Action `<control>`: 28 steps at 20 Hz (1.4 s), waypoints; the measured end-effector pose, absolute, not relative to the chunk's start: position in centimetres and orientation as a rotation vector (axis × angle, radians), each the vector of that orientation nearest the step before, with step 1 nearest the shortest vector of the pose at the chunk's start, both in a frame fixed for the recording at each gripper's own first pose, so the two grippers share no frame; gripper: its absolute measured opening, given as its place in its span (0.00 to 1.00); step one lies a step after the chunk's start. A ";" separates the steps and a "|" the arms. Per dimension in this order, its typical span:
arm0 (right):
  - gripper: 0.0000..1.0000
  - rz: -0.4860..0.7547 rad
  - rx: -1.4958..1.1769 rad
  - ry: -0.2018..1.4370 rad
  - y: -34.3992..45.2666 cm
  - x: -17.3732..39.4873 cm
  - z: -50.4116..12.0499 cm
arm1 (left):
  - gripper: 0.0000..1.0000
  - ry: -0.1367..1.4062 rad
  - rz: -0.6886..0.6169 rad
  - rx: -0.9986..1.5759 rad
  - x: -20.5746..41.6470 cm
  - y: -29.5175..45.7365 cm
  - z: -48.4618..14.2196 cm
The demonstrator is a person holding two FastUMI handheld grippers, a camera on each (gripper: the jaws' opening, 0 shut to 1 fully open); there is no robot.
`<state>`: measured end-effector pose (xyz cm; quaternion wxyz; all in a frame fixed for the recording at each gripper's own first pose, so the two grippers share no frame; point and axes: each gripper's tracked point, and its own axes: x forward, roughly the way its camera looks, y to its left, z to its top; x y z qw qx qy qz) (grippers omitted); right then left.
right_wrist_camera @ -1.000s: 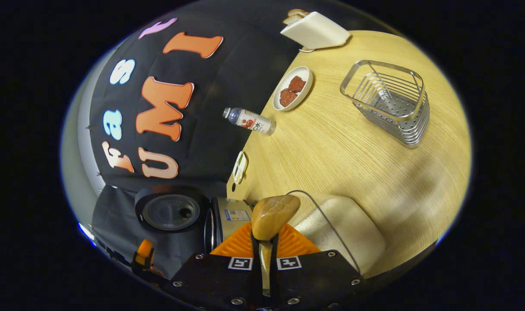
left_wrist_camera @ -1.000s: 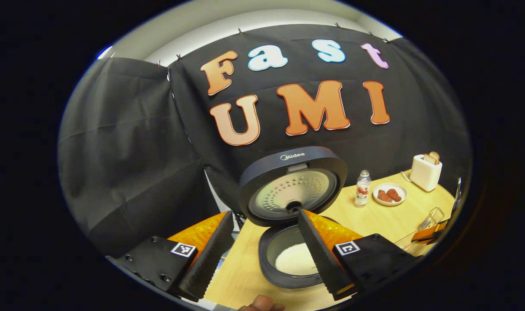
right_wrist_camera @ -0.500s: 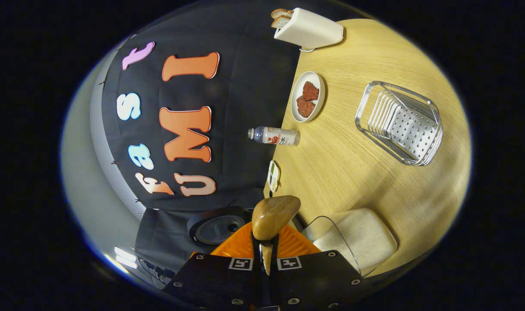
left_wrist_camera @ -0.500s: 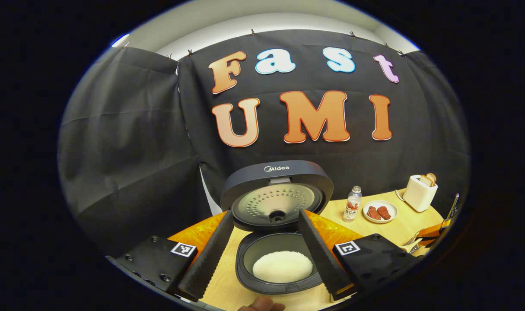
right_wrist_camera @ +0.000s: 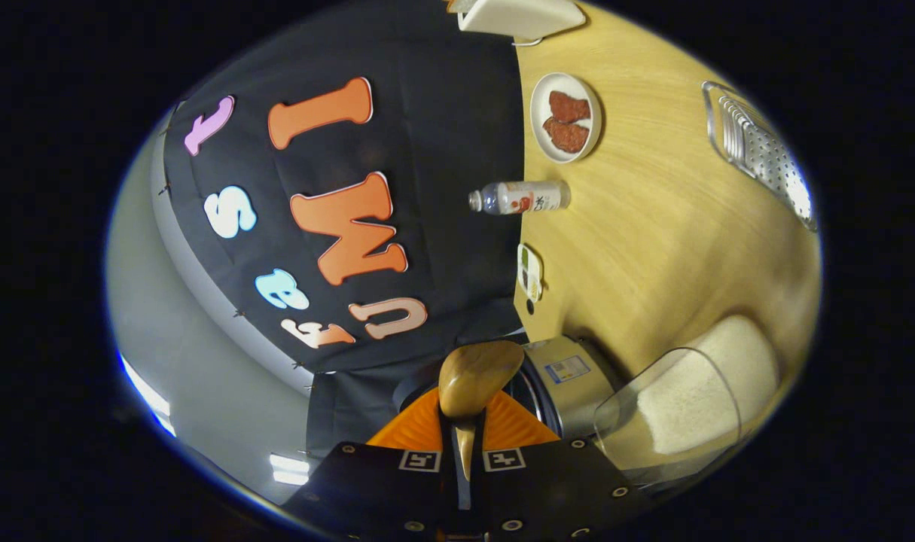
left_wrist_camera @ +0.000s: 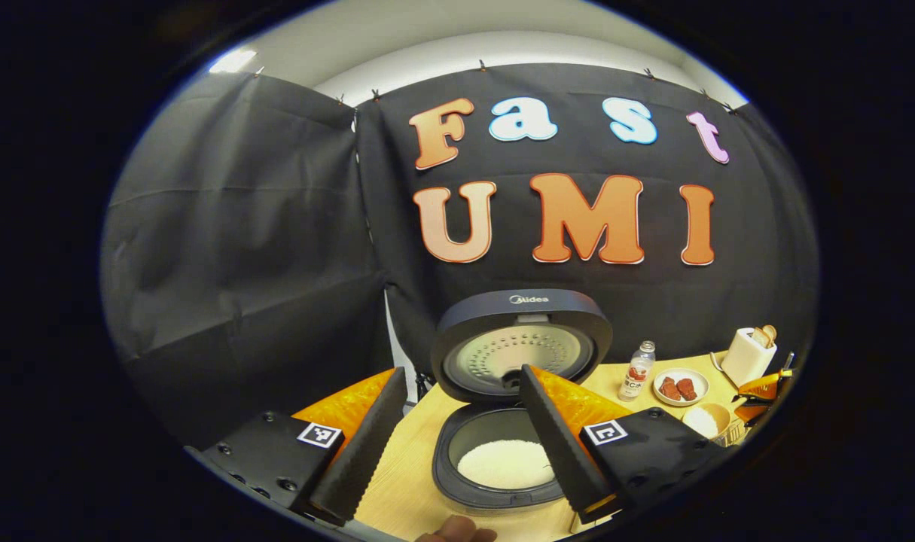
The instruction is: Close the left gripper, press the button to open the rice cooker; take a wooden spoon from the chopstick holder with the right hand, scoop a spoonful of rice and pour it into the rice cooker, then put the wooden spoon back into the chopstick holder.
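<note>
**A:** How far along are you?

**B:** The rice cooker [left_wrist_camera: 513, 421] already stands open: its lid [left_wrist_camera: 523, 342] is tipped up behind the pot, and a mound of white rice [left_wrist_camera: 506, 464] lies in the bottom of the pot. So the button press looks done. Your left gripper [left_wrist_camera: 457, 444] hangs in front of the cooker with its fingers spread apart and nothing between them, the pot showing through the gap.

**A:** And my right side?

**B:** Your right gripper [right_wrist_camera: 463, 421] is clamped on the wooden spoon [right_wrist_camera: 476, 376]; both fingers press the handle, and the bowl sticks out ahead of them. The view is rolled sideways, and the spoon's bowl sits close by the cooker's grey body [right_wrist_camera: 570, 376]. I cannot tell whether rice lies in the spoon, since you see its rounded back.

**A:** Where is the rice supply?

**B:** The clear container of rice [right_wrist_camera: 683, 406] stands just beside the cooker on the wooden table [right_wrist_camera: 653, 248], on the side towards the chopstick holder [right_wrist_camera: 762, 150]. That wire holder is well apart from the cooker, past the bottle [right_wrist_camera: 521, 198] and the plate [right_wrist_camera: 567, 118].

**A:** What is left?

**B:** I judge the pour is either under way or just over. After it, you carry the spoon away from the cooker and put it back in the holder.
</note>
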<state>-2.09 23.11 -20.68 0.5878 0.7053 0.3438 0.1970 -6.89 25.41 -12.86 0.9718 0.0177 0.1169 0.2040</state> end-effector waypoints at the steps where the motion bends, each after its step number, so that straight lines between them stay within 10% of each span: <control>1: 0.06 0.486 1.638 0.807 24.3 -1.3 -20.0 | 1.00 0.238 0.430 0.042 -7.6 25.9 -12.8; 28: 0.06 0.596 0.901 0.845 42.6 6.5 -19.5 | 0.96 0.305 0.683 0.053 -18.8 33.2 -15.1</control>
